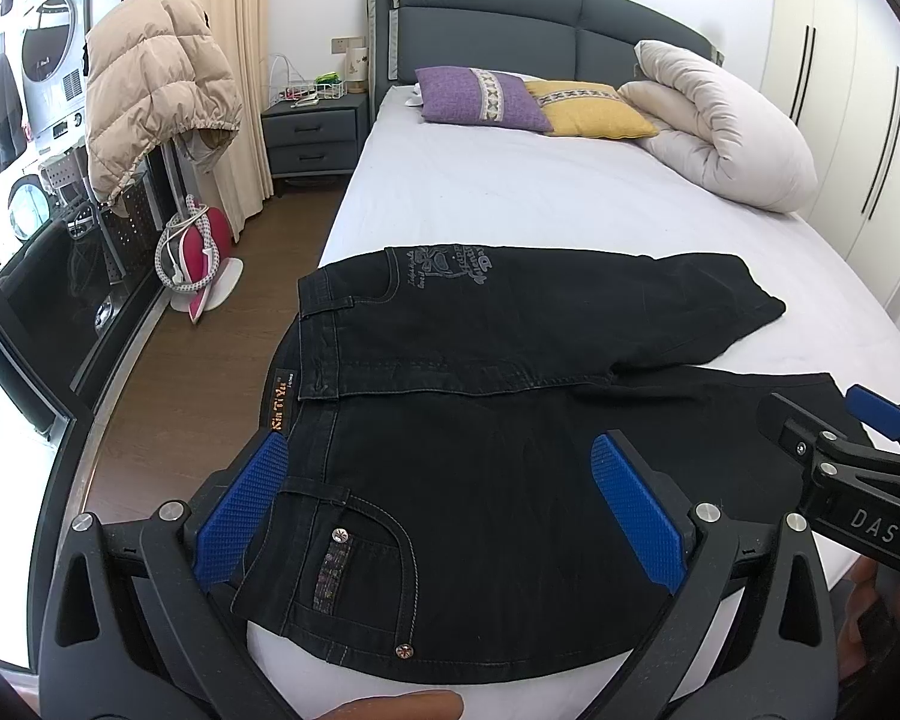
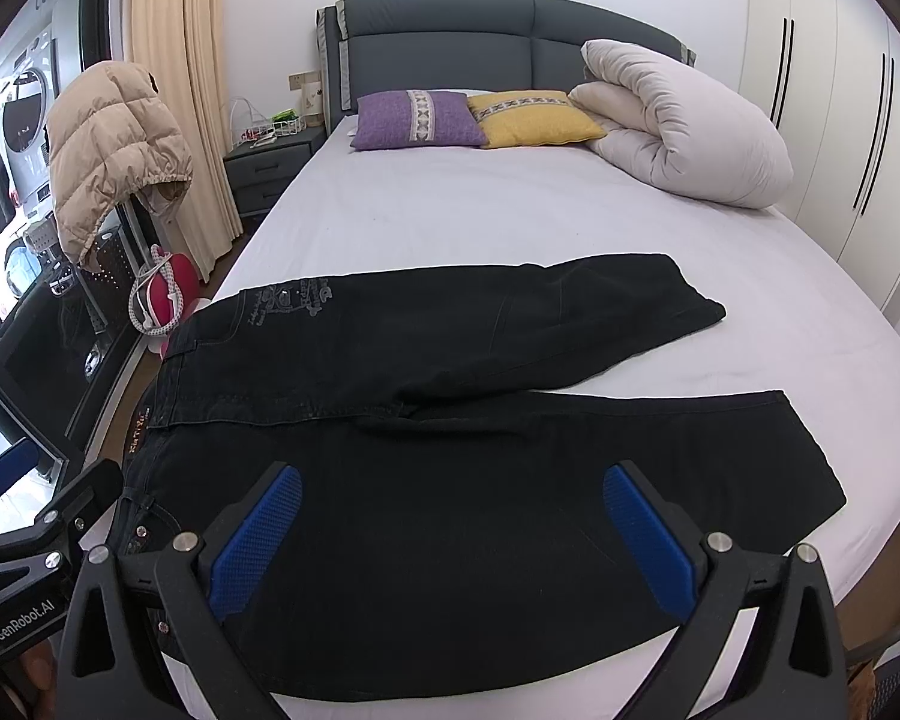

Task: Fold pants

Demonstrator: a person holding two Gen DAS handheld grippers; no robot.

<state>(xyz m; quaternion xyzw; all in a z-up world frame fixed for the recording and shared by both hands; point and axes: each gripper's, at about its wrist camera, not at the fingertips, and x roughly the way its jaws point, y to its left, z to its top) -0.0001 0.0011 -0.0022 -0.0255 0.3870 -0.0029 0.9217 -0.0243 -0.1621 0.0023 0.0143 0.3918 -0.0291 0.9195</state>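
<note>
White bedsheet [image 2: 510, 222] was spread beneath black pants [image 2: 450, 420], laid flat with legs parted, presumably for folding. Left gripper [image 1: 444, 504] and right gripper [image 2: 450, 534] were held above the pants, jaws spread wide and empty.

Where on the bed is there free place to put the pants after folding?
The widest bare sheet lies between the pants and the purple pillow and yellow pillow. A smaller strip runs to the right of the pant legs. The head end is crowded: both pillows and the rolled duvet. The near edge is covered by the pants.

Black pants [image 1: 486, 420] spread flat on bed, legs splayed apart.
</note>
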